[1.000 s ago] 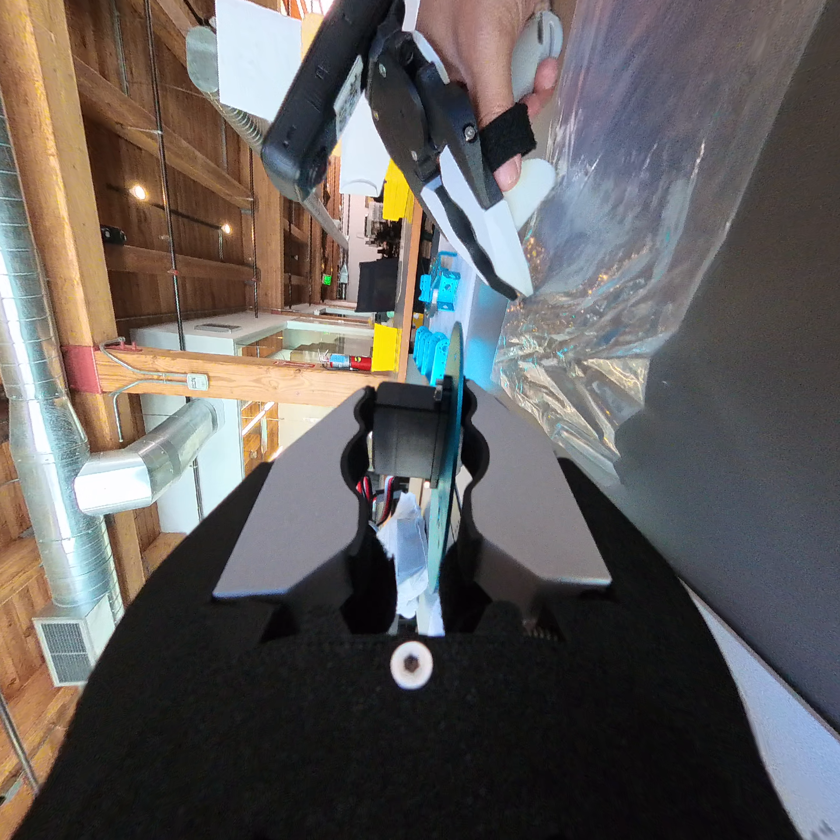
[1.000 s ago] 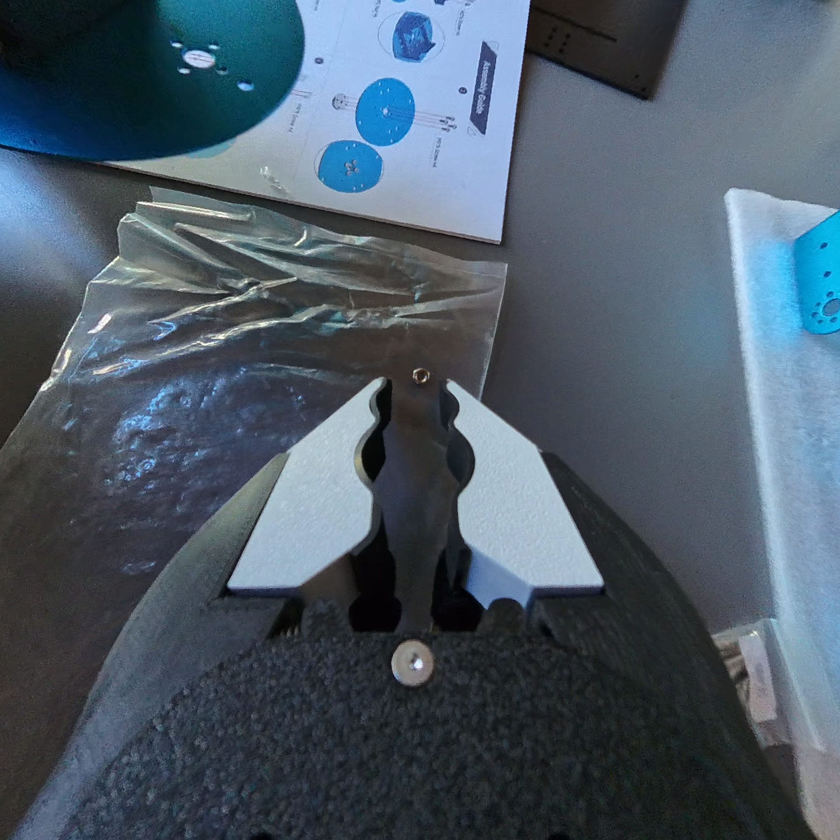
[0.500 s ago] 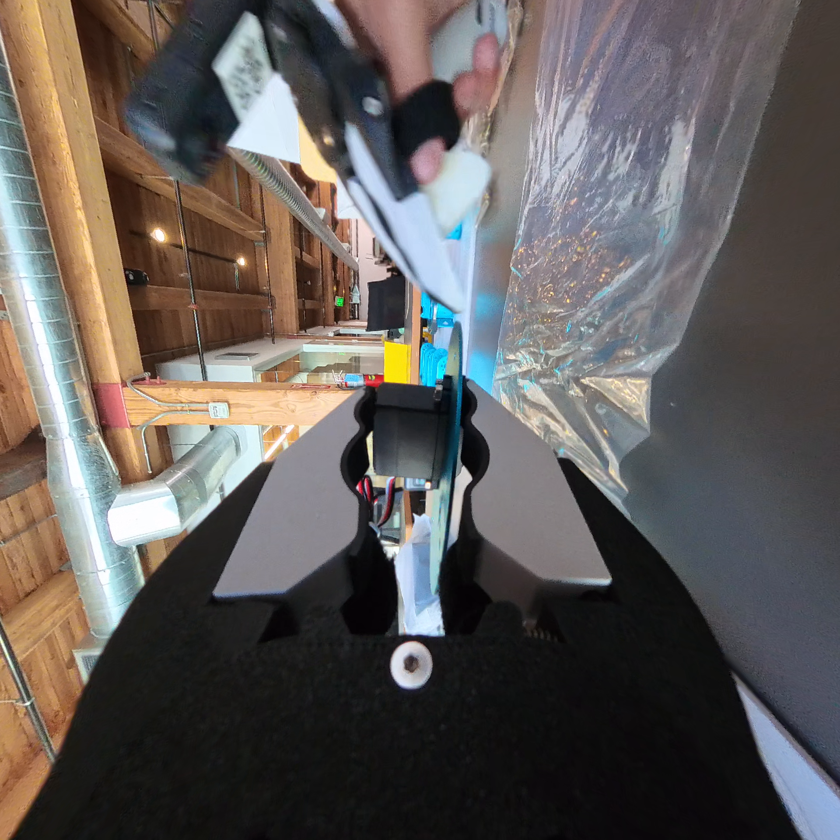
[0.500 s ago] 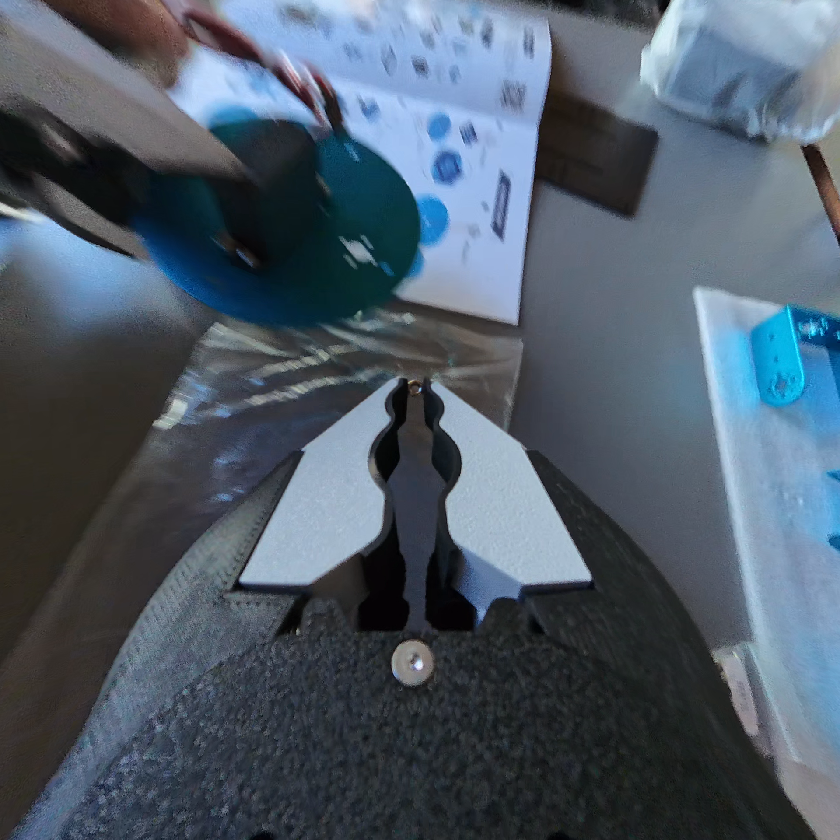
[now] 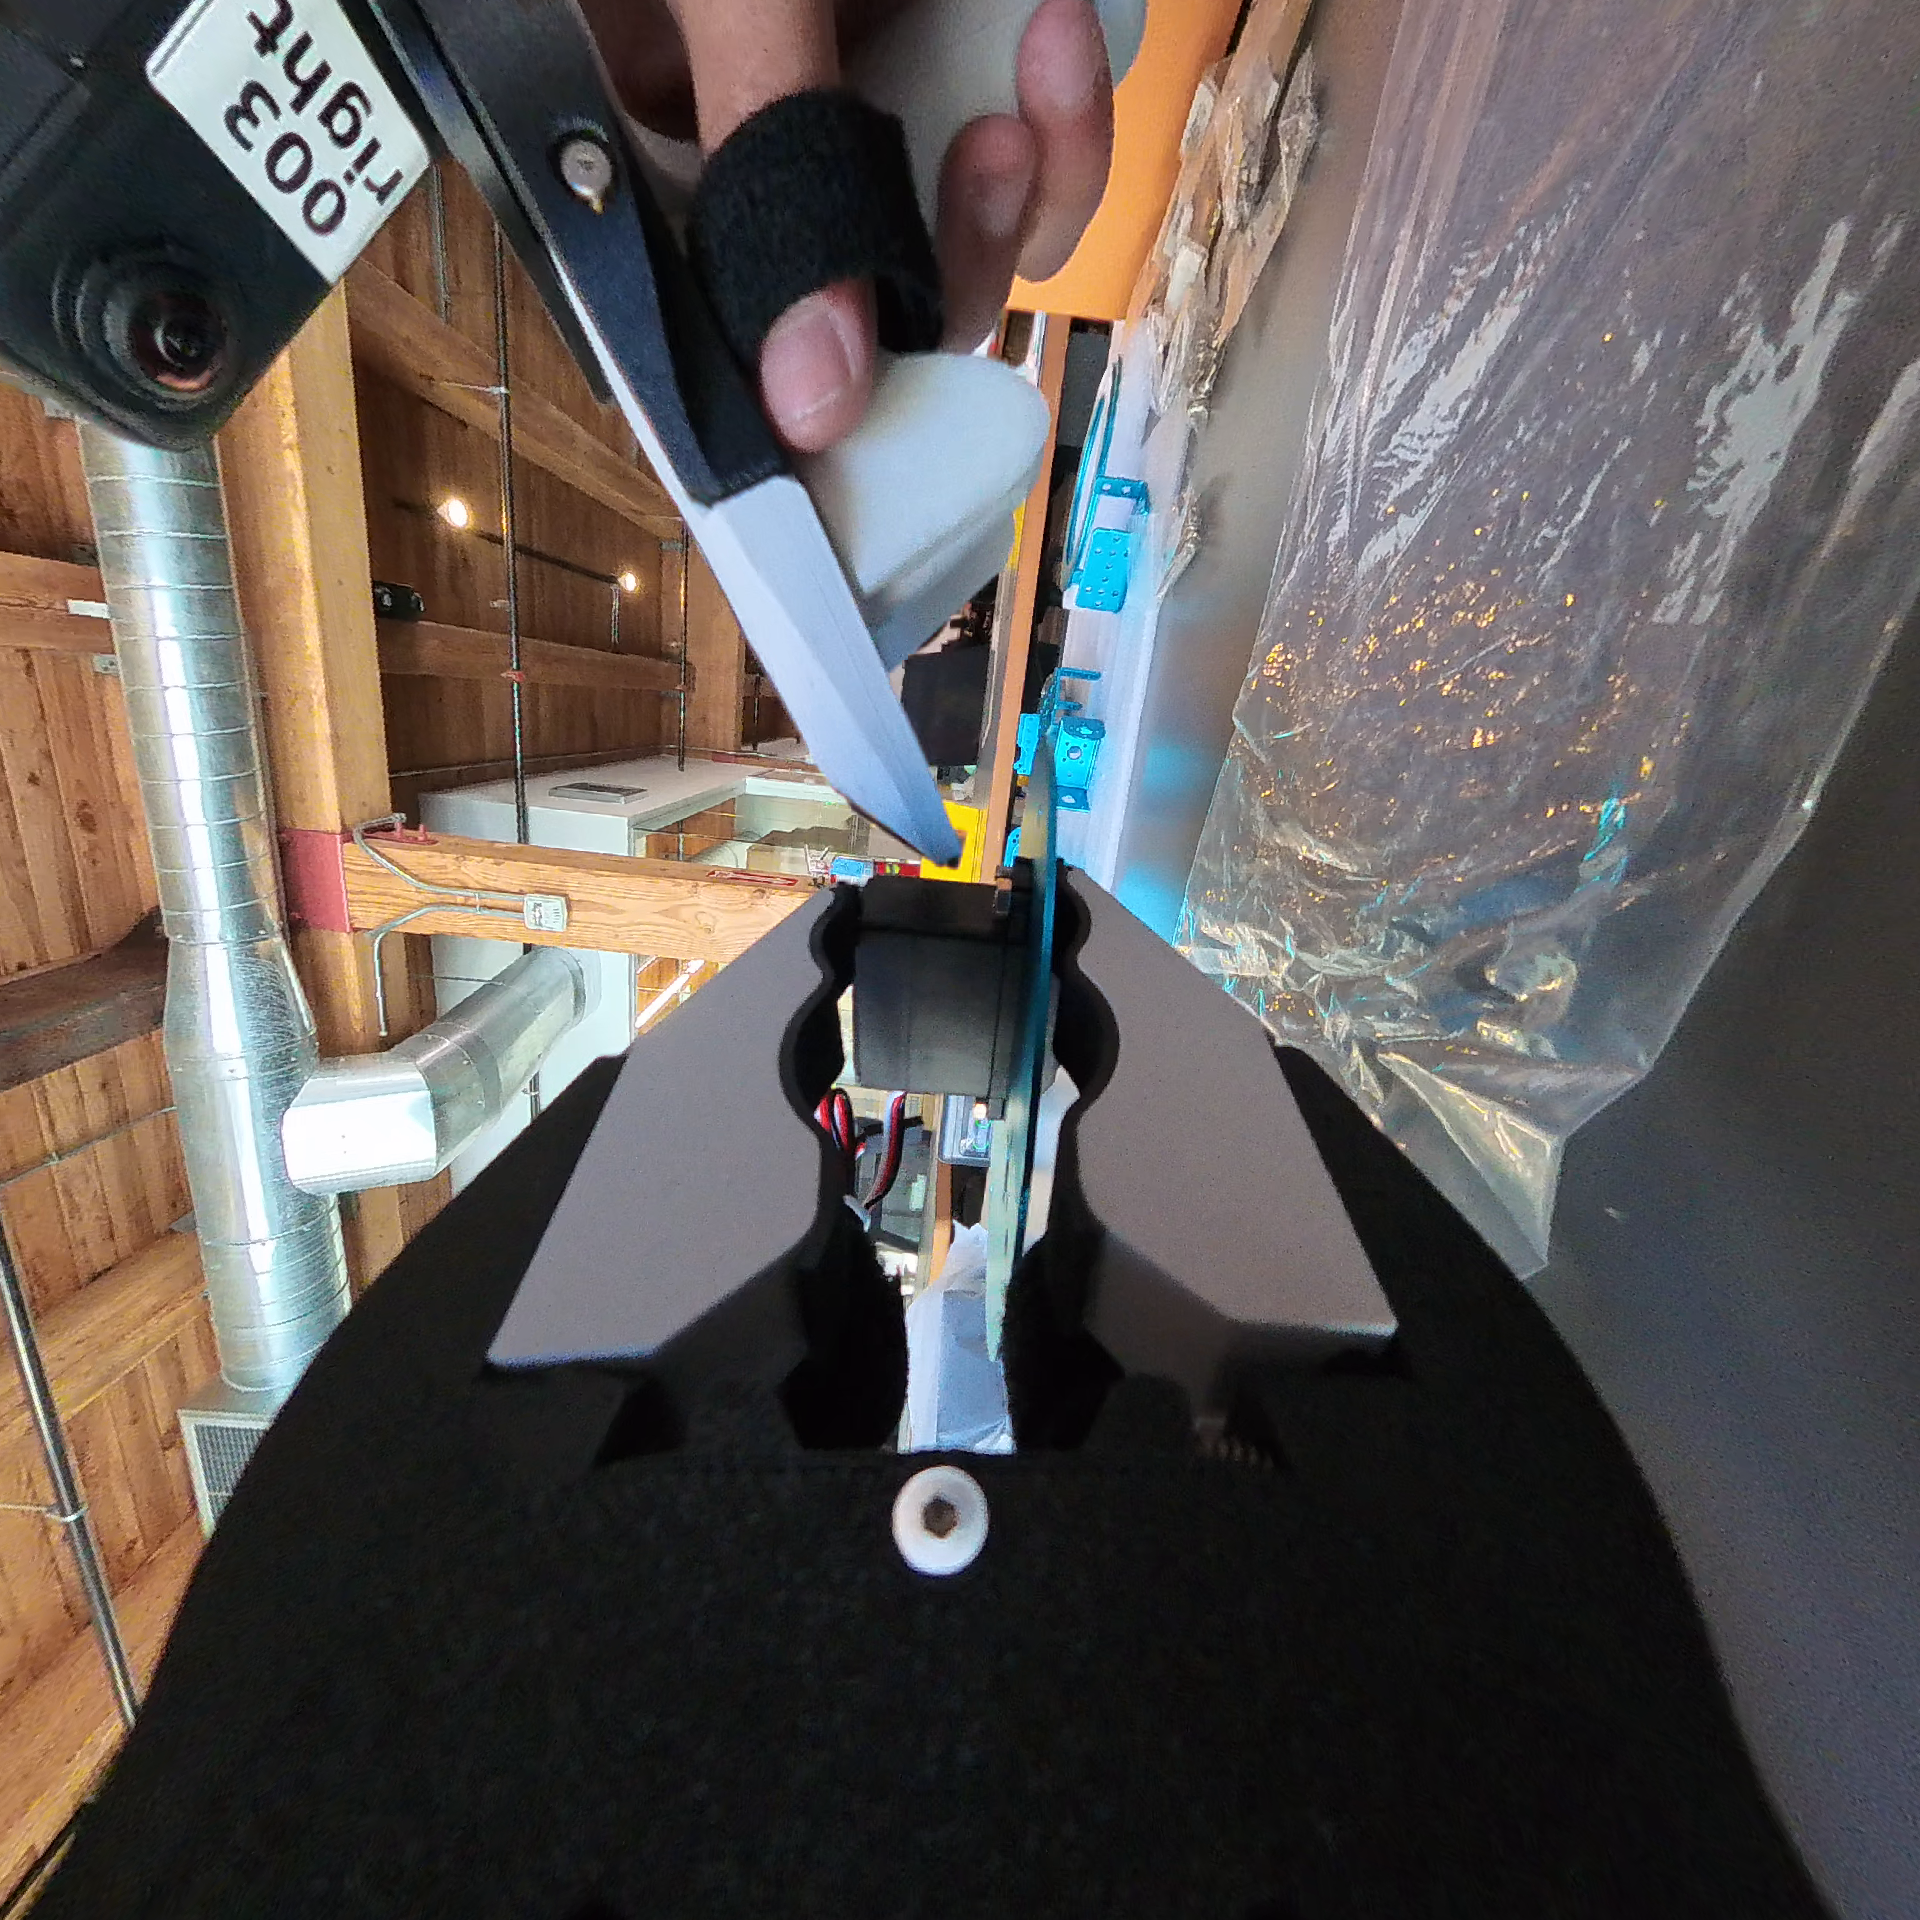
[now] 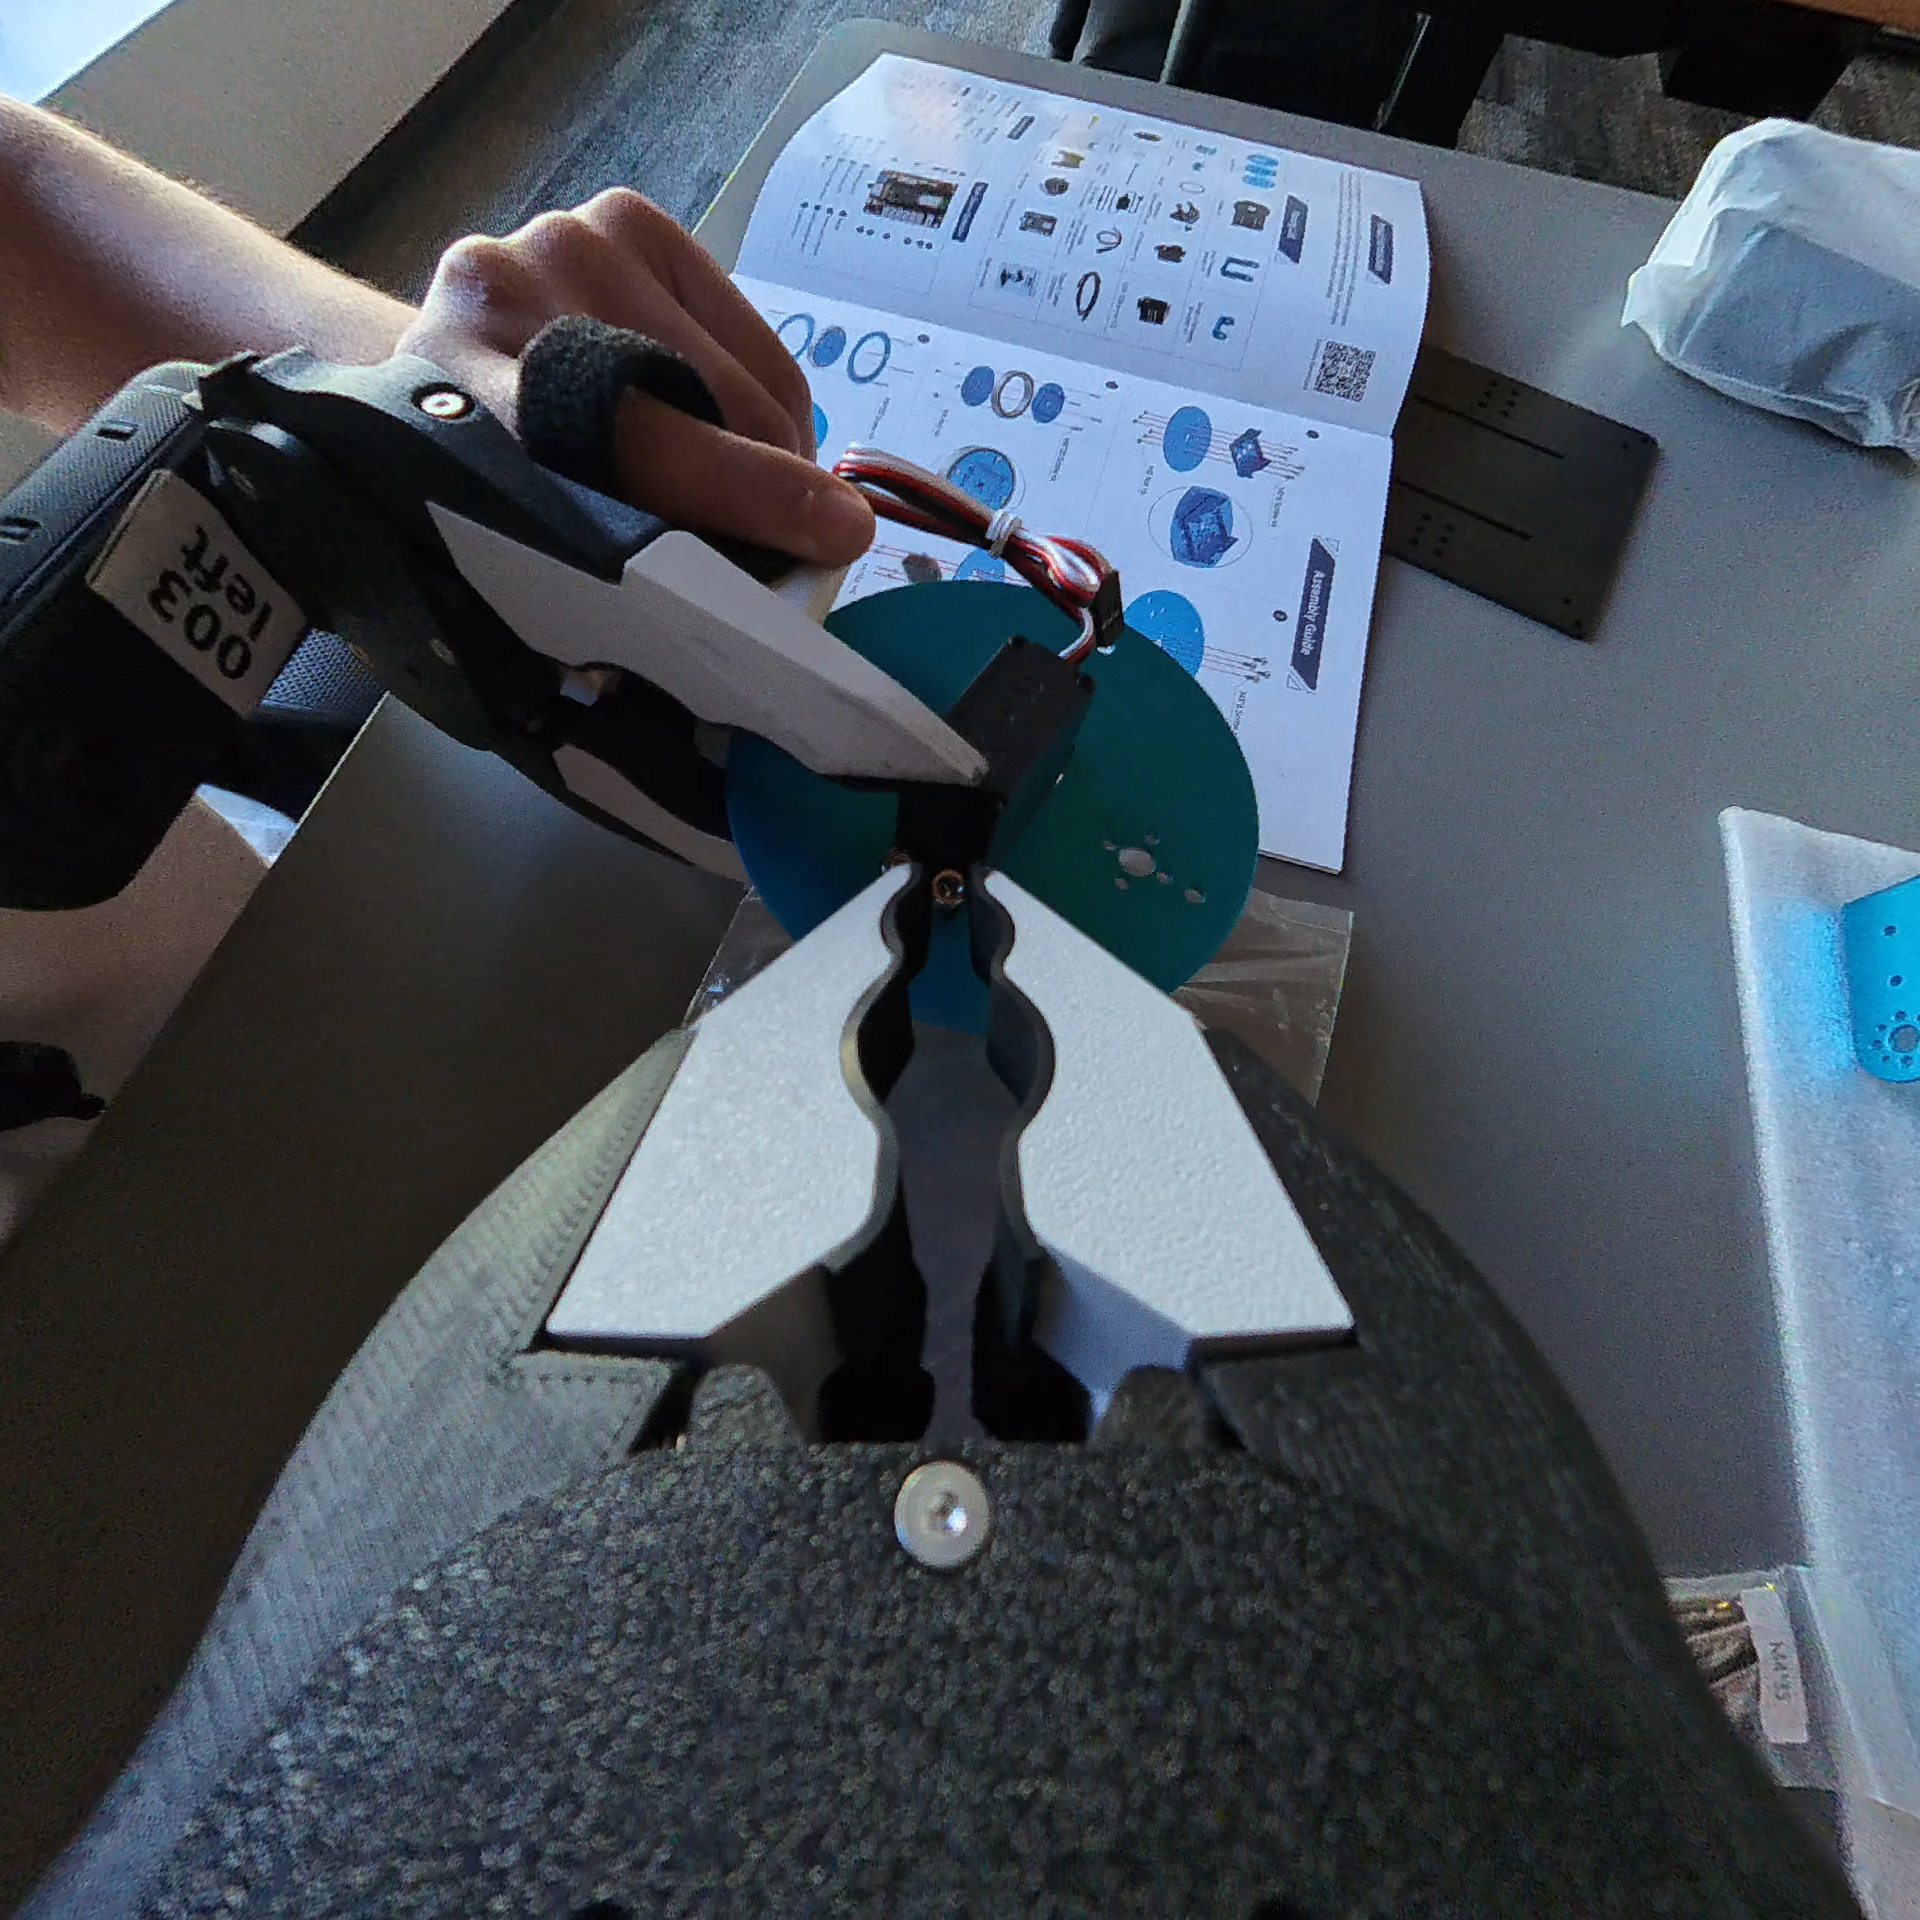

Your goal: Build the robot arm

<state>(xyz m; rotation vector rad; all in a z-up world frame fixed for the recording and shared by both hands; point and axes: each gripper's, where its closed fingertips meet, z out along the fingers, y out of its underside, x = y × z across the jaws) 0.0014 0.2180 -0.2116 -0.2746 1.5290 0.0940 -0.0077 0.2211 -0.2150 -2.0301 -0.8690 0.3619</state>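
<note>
My left gripper (image 5: 951, 904) is shut on a black servo (image 5: 925, 997) fixed to a teal disc (image 5: 1031, 1039), and holds them in the air, the disc edge-on. In the right wrist view the disc (image 6: 1143, 790), the servo (image 6: 1023, 696) with its red, white and black wires (image 6: 997, 530), and one white finger (image 6: 790, 675) of the left gripper show. My right gripper (image 6: 945, 883) is shut on a small metal nut (image 6: 945, 886), with its tips right at the servo's end by the disc. It also shows in the left wrist view (image 5: 940, 852).
A grey table (image 6: 1558, 831) holds an open instruction sheet (image 6: 1143, 260), a black plate (image 6: 1517, 488), a white wrapped bundle (image 6: 1787, 281), a foam sheet (image 6: 1818, 1247) with a blue bracket (image 6: 1886, 987), and a clear plastic bag (image 5: 1507, 727). A bag of screws (image 6: 1725, 1662) lies at the lower right. Less than 4 cm separates the two grippers' tips.
My right gripper shut on the nut that lay on the plastic bag, rose and came up to the servo and disc. The left gripper kept its hold.
</note>
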